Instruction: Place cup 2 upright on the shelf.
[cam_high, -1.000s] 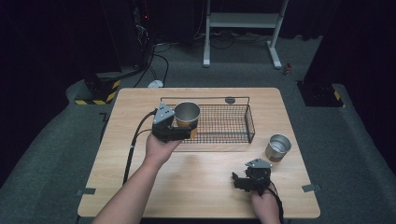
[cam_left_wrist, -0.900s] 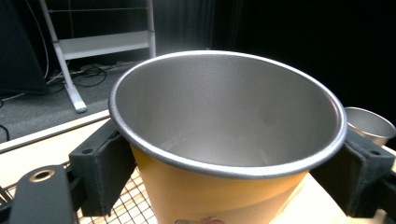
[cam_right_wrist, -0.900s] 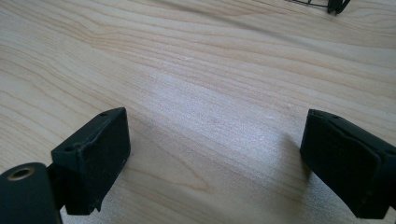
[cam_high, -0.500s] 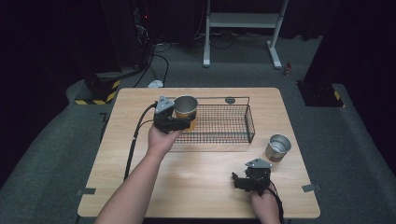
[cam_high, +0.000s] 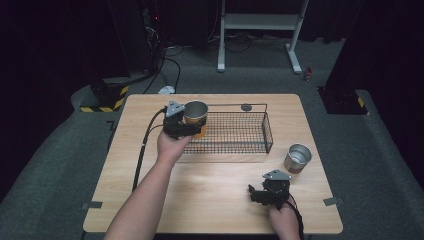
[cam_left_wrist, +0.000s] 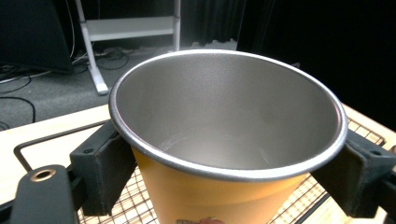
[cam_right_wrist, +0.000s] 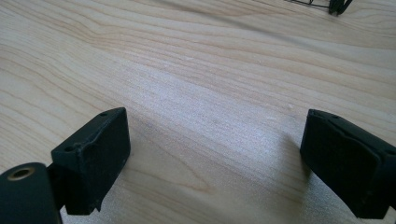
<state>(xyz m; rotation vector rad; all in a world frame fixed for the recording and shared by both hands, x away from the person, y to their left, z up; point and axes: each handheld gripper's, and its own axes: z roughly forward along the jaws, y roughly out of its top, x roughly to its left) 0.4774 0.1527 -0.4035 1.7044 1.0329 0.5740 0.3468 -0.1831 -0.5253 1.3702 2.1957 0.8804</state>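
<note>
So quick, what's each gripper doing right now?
Left gripper: closed on the yellow cup, held over the left end of the wire basket.
Right gripper: open, holding nothing, over the bare table.

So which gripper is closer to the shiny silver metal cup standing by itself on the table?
Right. The right gripper rests on the wooden table just below-left of the silver metal cup. The left gripper is far across, gripping an orange cup over the black wire basket.

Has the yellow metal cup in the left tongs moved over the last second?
Yes. The yellow metal cup has shifted toward the far left corner of the black wire basket, held over its left end.
</note>
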